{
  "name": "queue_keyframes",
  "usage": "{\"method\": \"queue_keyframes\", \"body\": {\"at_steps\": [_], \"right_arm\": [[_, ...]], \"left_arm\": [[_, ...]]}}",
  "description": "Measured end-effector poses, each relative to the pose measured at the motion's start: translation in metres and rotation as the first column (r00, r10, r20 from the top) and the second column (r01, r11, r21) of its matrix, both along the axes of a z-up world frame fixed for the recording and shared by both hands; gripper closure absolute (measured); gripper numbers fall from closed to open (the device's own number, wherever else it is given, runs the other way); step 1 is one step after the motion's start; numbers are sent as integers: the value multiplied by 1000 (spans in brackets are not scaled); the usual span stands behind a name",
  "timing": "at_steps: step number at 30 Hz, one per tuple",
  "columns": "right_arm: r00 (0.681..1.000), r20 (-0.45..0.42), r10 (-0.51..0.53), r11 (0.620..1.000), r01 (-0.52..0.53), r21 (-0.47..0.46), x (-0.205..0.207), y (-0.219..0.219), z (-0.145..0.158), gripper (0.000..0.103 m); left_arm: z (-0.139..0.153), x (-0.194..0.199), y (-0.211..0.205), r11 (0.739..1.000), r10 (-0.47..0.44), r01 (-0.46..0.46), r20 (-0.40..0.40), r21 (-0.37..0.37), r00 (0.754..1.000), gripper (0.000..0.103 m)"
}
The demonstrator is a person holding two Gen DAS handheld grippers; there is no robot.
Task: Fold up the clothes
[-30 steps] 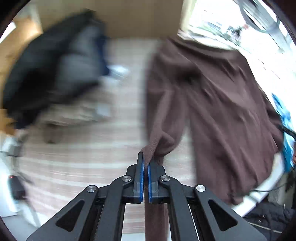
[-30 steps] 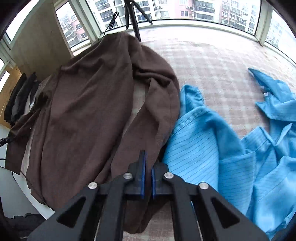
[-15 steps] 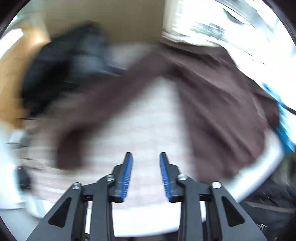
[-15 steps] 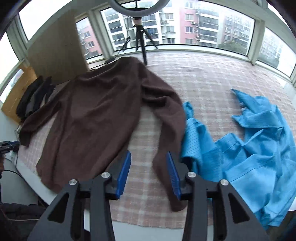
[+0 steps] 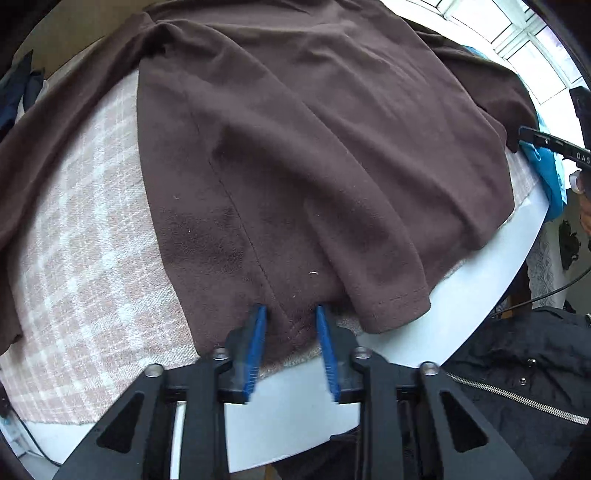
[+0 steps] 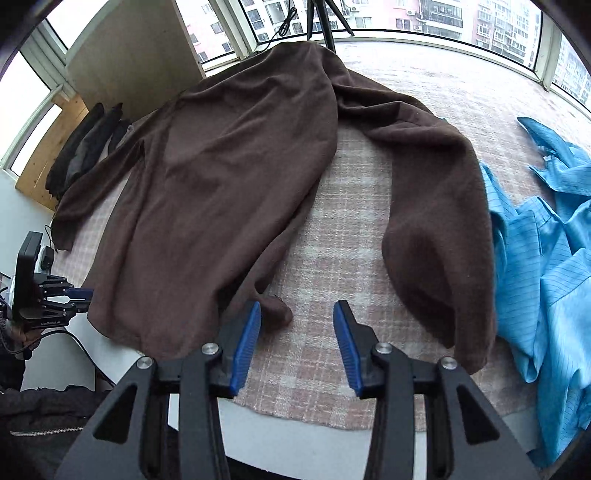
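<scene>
Folding hasn't really started: brown sweater (image 6: 229,177) lies spread flat, left gripper (image 5: 290,325) and right gripper (image 6: 297,325) both spread wide, holding nothing.

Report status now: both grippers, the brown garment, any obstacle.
Left gripper open at brown garment hem. Right gripper open, empty. Garment spread flat. Blue shirt against its sleeve.

Daylight from windows (image 6: 443,18), sharp frames, blown-out glare, fisheye-bent dark edges

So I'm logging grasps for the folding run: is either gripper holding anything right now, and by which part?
Nothing is held. The left gripper is open astride the brown sweater's hem, and the right gripper is open beside its corner.
</scene>
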State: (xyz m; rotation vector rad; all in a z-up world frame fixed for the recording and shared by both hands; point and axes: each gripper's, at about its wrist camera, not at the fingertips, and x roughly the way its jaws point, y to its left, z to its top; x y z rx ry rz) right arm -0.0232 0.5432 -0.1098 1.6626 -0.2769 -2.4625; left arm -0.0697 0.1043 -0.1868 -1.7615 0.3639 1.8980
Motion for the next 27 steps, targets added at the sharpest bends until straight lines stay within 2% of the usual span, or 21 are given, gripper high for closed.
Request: {"method": "queue_keyframes", "body": {"at_steps": [2, 5, 10, 12, 16, 22, 23, 24, 27], "right_arm": [[1000, 1, -13, 1000, 13, -5, 1, 3, -2, 63], [1000, -1, -9, 1000, 9, -4, 3, 5, -4, 63], [999, 18, 47, 998, -48, 50, 7, -3, -12, 63], [997, 18, 79, 995, -80, 53, 8, -8, -14, 63], [989, 2, 145, 988, -145, 61, 2, -23, -21, 63], [969, 29, 243, 968, -245, 62, -15, -49, -40, 60], [969, 38, 242, 969, -244, 48, -17, -50, -43, 64], [971, 53, 235, 972, -236, 9, -20, -49, -44, 96], [983, 44, 179, 979, -174, -108, -23, -35, -22, 97]], "left_arm": [[4, -2, -5, 999, 25, -25, -1, 21, 1000, 96], [28, -7, -25, 989, 102, -102, 6, 111, 995, 97], [89, -12, -88, 941, 260, -244, -42, 235, 965, 98], [101, -12, -116, 929, 312, -289, -70, 232, 947, 98], [103, -27, -152, 912, 377, -355, -81, 204, 923, 98], [104, -24, -153, 913, 381, -361, -78, 191, 921, 98], [106, -26, -152, 913, 380, -360, -81, 194, 921, 98], [109, -27, -151, 913, 378, -356, -86, 199, 922, 98], [124, -34, -150, 919, 358, -327, -118, 220, 926, 98]]}}
